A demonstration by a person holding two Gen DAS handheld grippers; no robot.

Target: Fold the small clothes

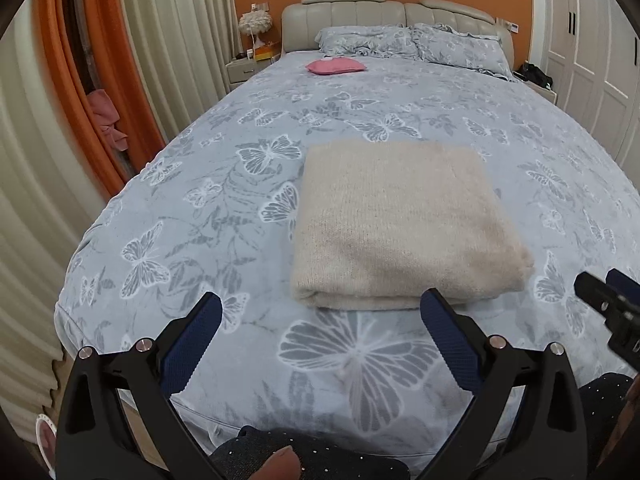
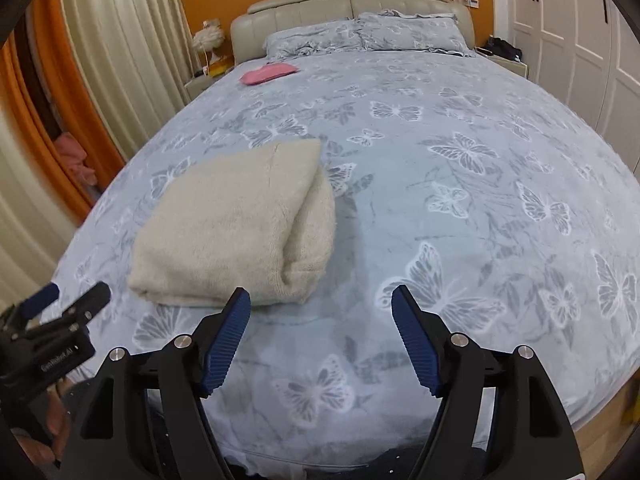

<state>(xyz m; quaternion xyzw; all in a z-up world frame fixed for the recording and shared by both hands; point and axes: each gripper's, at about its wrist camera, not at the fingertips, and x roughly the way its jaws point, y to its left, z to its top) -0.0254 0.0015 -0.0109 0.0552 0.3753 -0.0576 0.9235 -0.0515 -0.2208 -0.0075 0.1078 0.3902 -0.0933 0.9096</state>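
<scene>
Grippers, left (image 1: 322,312) and right (image 2: 320,306), tilt down, jaws empty, near folded sweater (image 1: 400,224).

A folded sweater (image 1: 404,224) lies on the bed (image 1: 200,208), near its foot edge. Far behind it, before the two pillows (image 1: 412,42) at the headboard (image 1: 384,12), lies a small cushion (image 1: 335,66). A nightstand (image 1: 244,68) stands left of the bed's head, a wardrobe (image 1: 592,52) to the right.

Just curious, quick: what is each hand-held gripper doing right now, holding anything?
Left hand-held gripper: open, holding nothing.
Right hand-held gripper: open, holding nothing; the folded beige sweater lies free on the bed.
</scene>
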